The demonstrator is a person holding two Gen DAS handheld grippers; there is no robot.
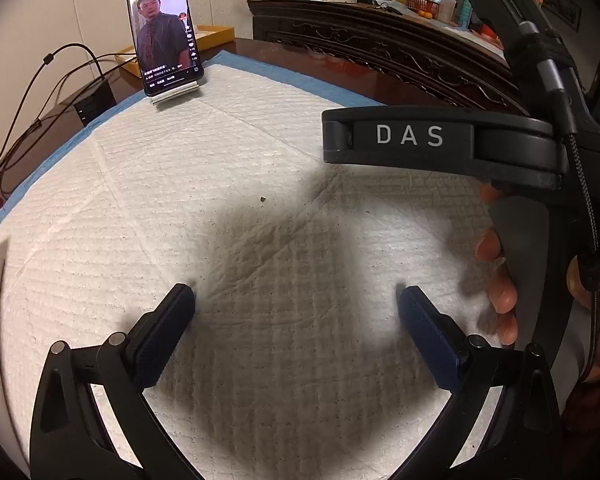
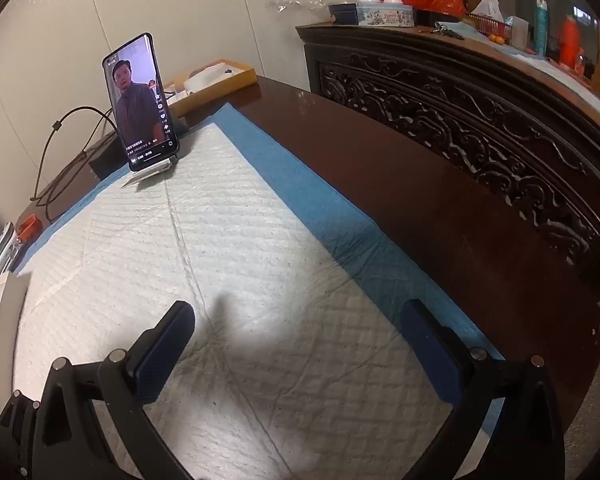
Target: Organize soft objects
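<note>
While no soft object shows in either view:
Task item location: not visible; only a white quilted pad [image 1: 228, 208] covers the tabletop [image 2: 380, 184].
Left gripper [image 1: 296, 300]: jaws spread wide, empty, above the pad.
Right gripper [image 2: 300, 316]: jaws spread wide, empty.
Handling estimate: soft goods likely light and limp; pinch a bunched fold, not a single edge.
Bystander item: phone [image 2: 140, 104] upright at the pad's far corner.

Dark polished wooden desk [image 2: 380, 184], white quilted pad [image 2: 228, 248] with blue border spread flat on it, phone [image 2: 139, 100] upright on stand at pad's far edge
</note>
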